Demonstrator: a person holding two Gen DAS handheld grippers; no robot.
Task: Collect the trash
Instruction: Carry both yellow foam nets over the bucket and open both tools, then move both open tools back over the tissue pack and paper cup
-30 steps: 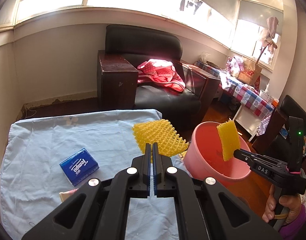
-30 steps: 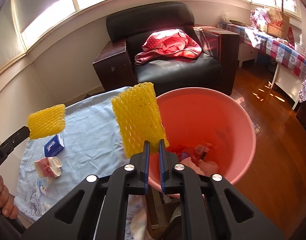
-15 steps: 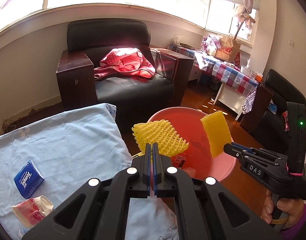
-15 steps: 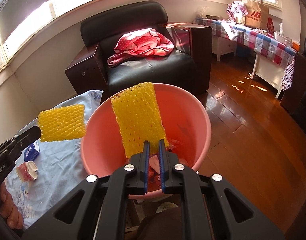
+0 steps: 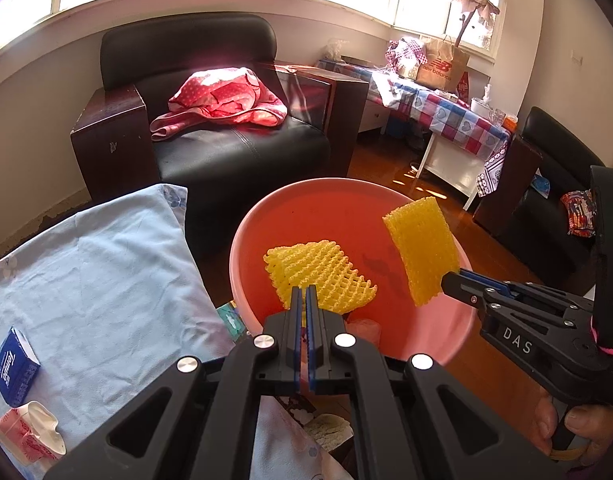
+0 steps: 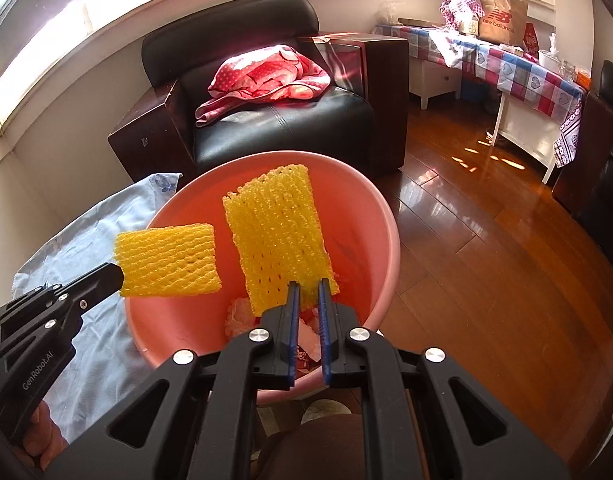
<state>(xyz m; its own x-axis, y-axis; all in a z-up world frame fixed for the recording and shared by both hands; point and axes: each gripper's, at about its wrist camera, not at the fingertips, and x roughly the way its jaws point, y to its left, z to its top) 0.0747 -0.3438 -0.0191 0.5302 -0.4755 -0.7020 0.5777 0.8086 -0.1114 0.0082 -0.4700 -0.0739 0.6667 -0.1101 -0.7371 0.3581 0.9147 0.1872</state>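
Note:
My left gripper (image 5: 305, 292) is shut on a yellow foam net (image 5: 320, 274) and holds it over the pink basin (image 5: 298, 200). My right gripper (image 6: 306, 288) is shut on a second yellow foam net (image 6: 278, 236), also held above the basin (image 6: 386, 220). Each view shows the other gripper with its net: the right one (image 5: 420, 248) in the left wrist view, the left one (image 6: 168, 260) in the right wrist view. Crumpled trash (image 6: 238, 316) lies at the basin's bottom.
A table with a light blue cloth (image 5: 90, 280) is left of the basin, holding a blue tissue pack (image 5: 14, 366) and a crushed pink-white carton (image 5: 28, 436). A black armchair (image 5: 226, 152) with a red cloth stands behind. Wooden floor (image 6: 486, 240) lies to the right.
Both grippers have carried their yellow nets from above the table edge to over the basin, and the two nets have come closer together.

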